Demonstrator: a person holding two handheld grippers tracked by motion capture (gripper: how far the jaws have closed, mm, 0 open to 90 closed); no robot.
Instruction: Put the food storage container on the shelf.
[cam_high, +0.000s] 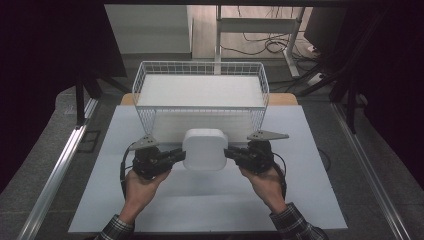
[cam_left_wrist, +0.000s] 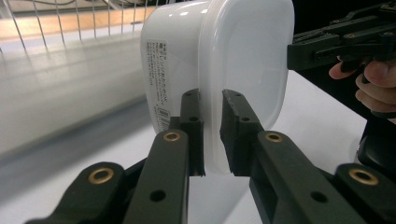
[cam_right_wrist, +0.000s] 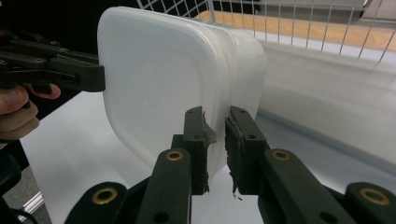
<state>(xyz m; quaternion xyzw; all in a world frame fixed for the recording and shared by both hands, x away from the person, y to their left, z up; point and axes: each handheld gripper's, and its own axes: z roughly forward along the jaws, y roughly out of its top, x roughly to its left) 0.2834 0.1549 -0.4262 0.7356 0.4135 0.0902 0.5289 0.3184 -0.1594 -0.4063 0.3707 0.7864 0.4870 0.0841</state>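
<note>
The white plastic box (cam_high: 205, 149) hangs just in front of the wire basket (cam_high: 200, 95), above the table (cam_high: 300, 200), clamped at its rim by the left gripper (cam_high: 176, 156) and right gripper (cam_high: 231, 154); the basket's near wall stands directly behind it.

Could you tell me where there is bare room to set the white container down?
The basket floor is bare. So is the mat left, right and near of both grippers. It is crowded where the container hangs against the basket's front wall.
</note>
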